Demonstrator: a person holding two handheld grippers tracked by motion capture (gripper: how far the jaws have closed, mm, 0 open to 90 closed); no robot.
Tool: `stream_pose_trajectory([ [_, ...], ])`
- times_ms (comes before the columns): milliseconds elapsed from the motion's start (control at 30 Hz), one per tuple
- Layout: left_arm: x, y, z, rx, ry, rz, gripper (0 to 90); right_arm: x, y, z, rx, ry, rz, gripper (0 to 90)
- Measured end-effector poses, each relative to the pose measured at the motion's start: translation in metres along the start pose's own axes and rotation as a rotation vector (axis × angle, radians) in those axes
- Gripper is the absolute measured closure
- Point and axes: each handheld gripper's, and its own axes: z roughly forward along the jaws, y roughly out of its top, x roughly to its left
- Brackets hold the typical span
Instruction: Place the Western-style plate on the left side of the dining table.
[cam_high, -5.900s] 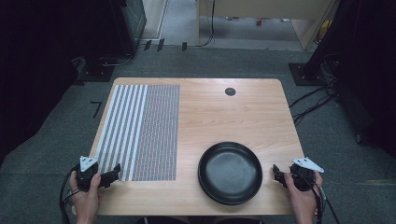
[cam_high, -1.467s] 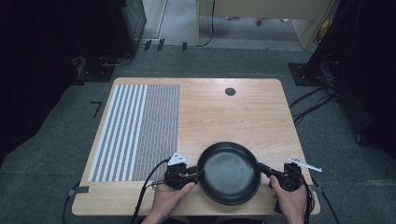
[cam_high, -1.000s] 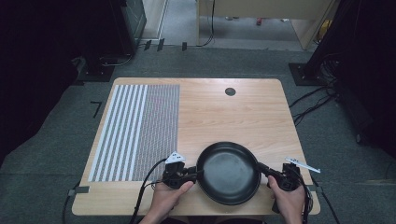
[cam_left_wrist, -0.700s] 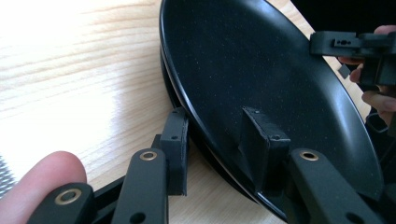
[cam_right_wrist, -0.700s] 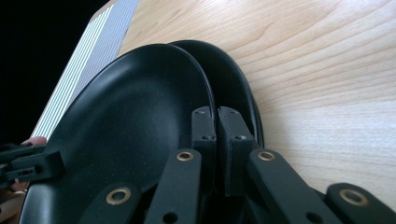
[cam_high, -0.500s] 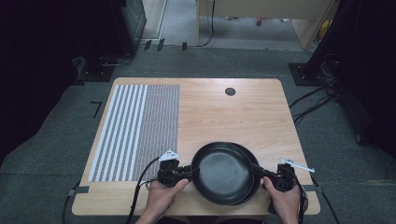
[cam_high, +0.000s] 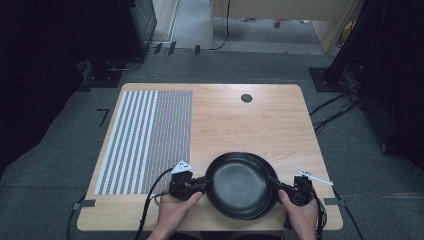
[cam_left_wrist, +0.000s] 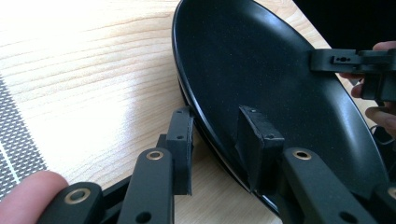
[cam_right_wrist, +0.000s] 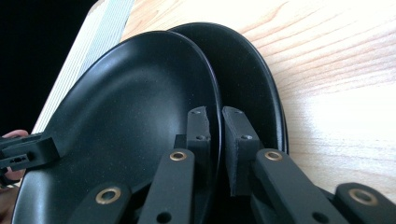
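Observation:
Two black plates sit near the table's front edge. The upper plate (cam_high: 239, 186) (cam_left_wrist: 261, 70) (cam_right_wrist: 140, 102) is raised and shifted a little left of the lower plate (cam_high: 270, 170) (cam_right_wrist: 252, 79), whose right rim shows. My left gripper (cam_high: 204, 184) (cam_left_wrist: 217, 140) is shut on the upper plate's left rim, one finger under it and one on top. My right gripper (cam_high: 272, 181) (cam_right_wrist: 218, 126) clamps the same plate's right rim; its jaws have just been opening slightly, with the rim still between them.
A grey striped mat (cam_high: 147, 140) covers the left part of the wooden table (cam_high: 250, 125). A small black round cap (cam_high: 246, 98) sits near the far edge. Cables trail from both grippers toward the front edge. Dark equipment stands around the table.
The upper plate has come up and slid slightly left, uncovering the lower plate's right rim. Both hands shifted a little left with it.

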Motion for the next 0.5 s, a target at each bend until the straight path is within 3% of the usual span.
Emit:
stream_pose_trajectory([
  [133, 0.001, 0.000, 0.000, 0.000, -0.008, -0.004, 66.9, 0.002, -0.004, 0.006, 0.002, 0.002, 0.007, 76.1],
  [233, 0.001, -0.001, 0.000, -0.002, -0.014, -0.008, 66.8, 0.005, -0.008, 0.008, -0.043, -0.015, 0.029, 77.2],
  [367, 0.002, -0.001, 0.000, -0.009, -0.018, -0.012, 67.0, -0.002, -0.010, 0.008, -0.059, 0.028, 0.106, 80.5],
  [500, 0.006, -0.004, 0.000, -0.018, -0.051, -0.033, 68.3, -0.001, -0.011, 0.004, -0.082, 0.047, 0.132, 82.5],
])
